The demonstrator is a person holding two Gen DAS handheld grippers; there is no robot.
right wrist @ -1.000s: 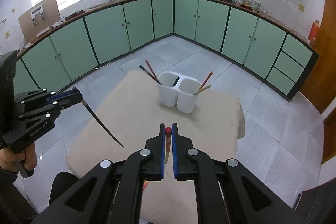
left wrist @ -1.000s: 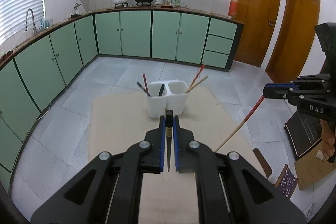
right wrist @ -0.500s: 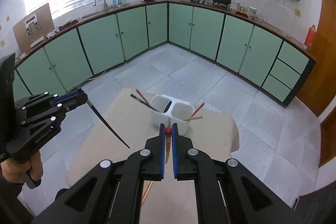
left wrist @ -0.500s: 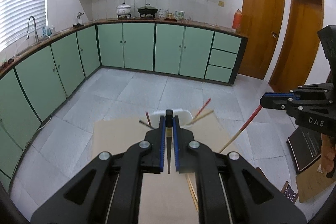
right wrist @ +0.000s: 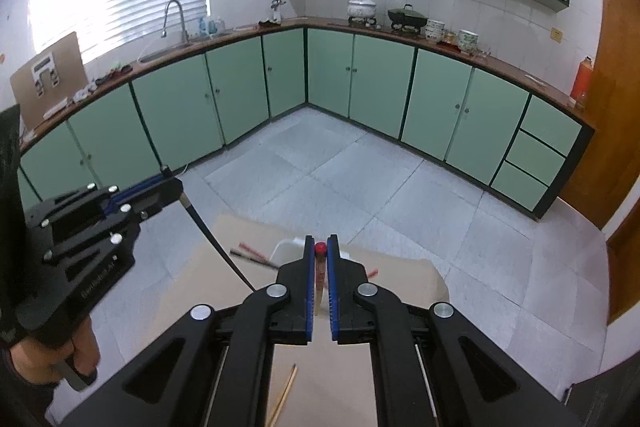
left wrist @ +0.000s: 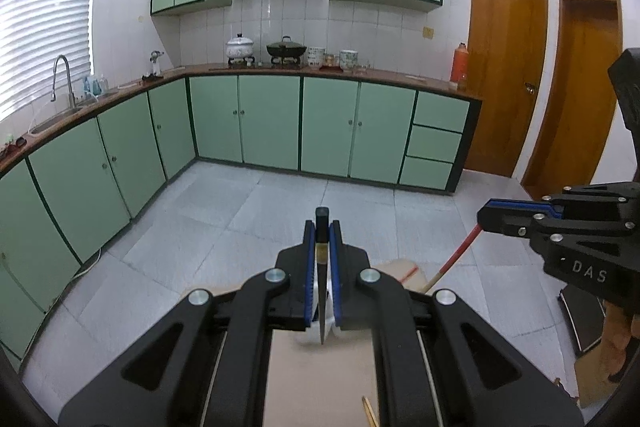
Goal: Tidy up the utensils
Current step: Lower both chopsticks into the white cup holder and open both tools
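Black chopstick (left wrist: 322,267) pinched in left tool (left wrist: 322,227).

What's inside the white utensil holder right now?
In the right wrist view, the white utensil holder shows chopsticks sticking out its left side and a red tip on its right. The right gripper covers most of it, so the contents stay hidden.
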